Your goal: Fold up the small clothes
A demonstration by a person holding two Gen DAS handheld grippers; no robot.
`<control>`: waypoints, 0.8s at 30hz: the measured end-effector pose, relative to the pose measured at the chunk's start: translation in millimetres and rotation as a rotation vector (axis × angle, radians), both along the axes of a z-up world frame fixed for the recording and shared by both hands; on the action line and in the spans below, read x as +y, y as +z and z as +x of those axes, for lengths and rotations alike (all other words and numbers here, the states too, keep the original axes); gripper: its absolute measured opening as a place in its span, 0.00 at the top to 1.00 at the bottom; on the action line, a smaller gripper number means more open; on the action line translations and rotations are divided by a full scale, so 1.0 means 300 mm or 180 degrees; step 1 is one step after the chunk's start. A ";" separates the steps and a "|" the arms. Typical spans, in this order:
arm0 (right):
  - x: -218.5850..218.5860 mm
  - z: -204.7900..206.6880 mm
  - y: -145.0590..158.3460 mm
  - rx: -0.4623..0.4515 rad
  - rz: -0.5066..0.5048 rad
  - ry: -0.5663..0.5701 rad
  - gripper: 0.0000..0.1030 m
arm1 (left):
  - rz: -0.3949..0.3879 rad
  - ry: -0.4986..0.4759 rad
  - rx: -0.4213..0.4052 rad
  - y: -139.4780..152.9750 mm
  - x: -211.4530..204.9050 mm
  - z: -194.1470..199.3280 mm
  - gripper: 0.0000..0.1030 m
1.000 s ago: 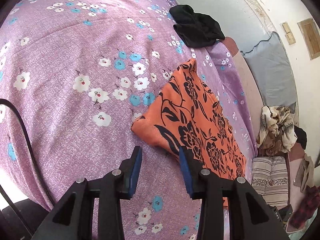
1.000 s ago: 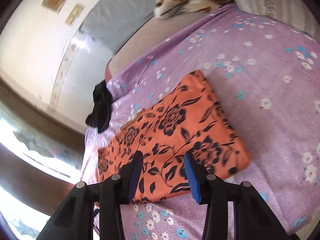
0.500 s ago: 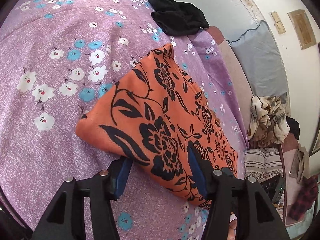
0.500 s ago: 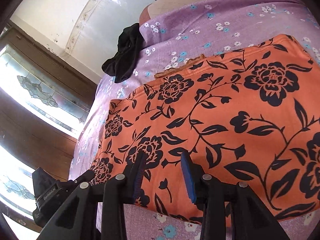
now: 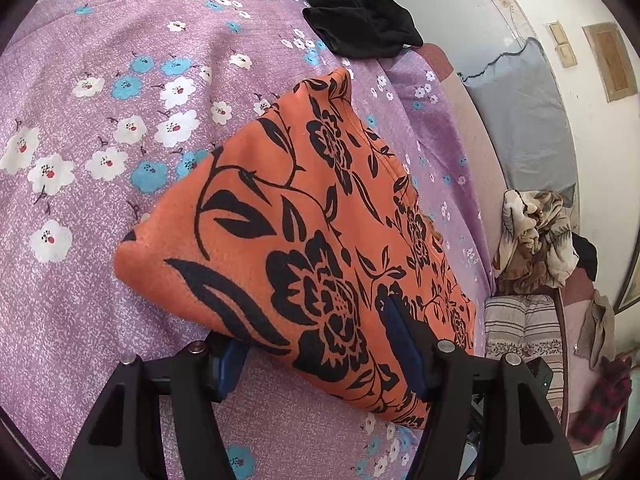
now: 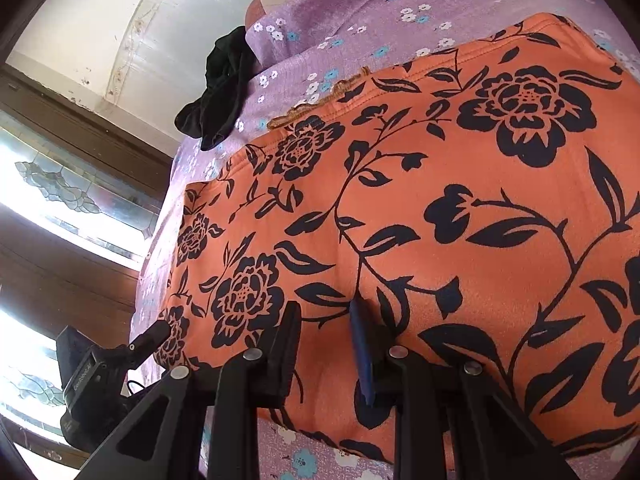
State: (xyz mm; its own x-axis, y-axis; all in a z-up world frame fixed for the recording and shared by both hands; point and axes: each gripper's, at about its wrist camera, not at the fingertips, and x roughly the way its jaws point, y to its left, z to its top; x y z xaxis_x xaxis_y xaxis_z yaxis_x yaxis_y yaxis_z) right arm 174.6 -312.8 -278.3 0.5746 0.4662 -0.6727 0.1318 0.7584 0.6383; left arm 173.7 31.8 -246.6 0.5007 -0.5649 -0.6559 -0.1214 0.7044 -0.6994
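Observation:
An orange garment with black flowers (image 5: 304, 220) lies folded on the purple flowered bedspread (image 5: 80, 80). My left gripper (image 5: 316, 344) is open, with its jaws either side of the garment's near edge; one finger is under the cloth, the other on top. In the right wrist view the same garment (image 6: 460, 200) fills the frame. My right gripper (image 6: 324, 344) is open over the garment's near edge, the cloth puckered between its fingers. The left gripper's body (image 6: 104, 372) shows at the lower left of that view.
A black garment (image 5: 360, 20) lies crumpled at the far edge of the bed; it also shows in the right wrist view (image 6: 220, 92). A heap of clothes (image 5: 536, 232), a striped pillow (image 5: 524, 332) and a grey cushion (image 5: 528, 120) sit beyond the bed on the right.
Both grippers have moved in onto the garment's near edge. The left one has slid a finger under the cloth. The right one's jaws have come somewhat closer together.

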 end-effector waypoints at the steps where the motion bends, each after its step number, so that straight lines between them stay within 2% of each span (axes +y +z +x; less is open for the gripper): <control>1: 0.001 0.000 0.002 0.0007 -0.0009 0.0016 0.73 | 0.0011 0.0007 0.0009 0.004 0.000 0.003 0.36; 6: -0.017 -0.012 0.030 0.0076 0.0097 0.0018 0.70 | 0.0139 0.0039 -0.0009 0.024 -0.017 0.010 0.36; 10: -0.048 -0.055 0.131 -0.0399 -0.0017 -0.0138 0.70 | 0.0064 0.0076 0.0024 -0.006 -0.008 0.011 0.36; 11: -0.051 -0.054 0.138 -0.0414 -0.0072 -0.0141 0.70 | 0.0038 0.0090 0.0019 -0.006 -0.004 0.009 0.35; 12: -0.049 -0.041 0.123 -0.0315 -0.0115 -0.0123 0.70 | 0.0024 0.0082 0.0011 -0.006 -0.005 0.010 0.32; 14: -0.034 0.005 0.015 0.0225 -0.0101 -0.0006 0.69 | 0.0055 0.0055 -0.0017 -0.004 -0.012 0.009 0.30; 16: -0.041 -0.002 0.005 0.0109 -0.0012 -0.0130 0.70 | 0.0082 0.0070 -0.0051 0.000 -0.017 0.006 0.30; 18: -0.032 0.006 0.014 0.0139 -0.0088 -0.0055 0.70 | 0.0098 0.0102 -0.0087 0.006 -0.018 0.009 0.32; 20: -0.034 0.001 0.004 0.0132 -0.0051 -0.0075 0.70 | 0.0184 0.0154 -0.0140 0.018 -0.018 0.012 0.43; 21: -0.036 0.000 0.003 0.0131 -0.0029 -0.0092 0.70 | 0.0301 0.0169 -0.0180 0.029 -0.024 0.014 0.62; 22: -0.034 -0.001 0.002 0.0132 -0.0035 -0.0089 0.70 | 0.0434 0.0151 -0.0225 0.039 -0.030 0.017 0.67; 24: -0.031 -0.001 0.003 0.0133 -0.0051 -0.0076 0.70 | 0.0471 0.0136 -0.0284 0.046 -0.034 0.015 0.73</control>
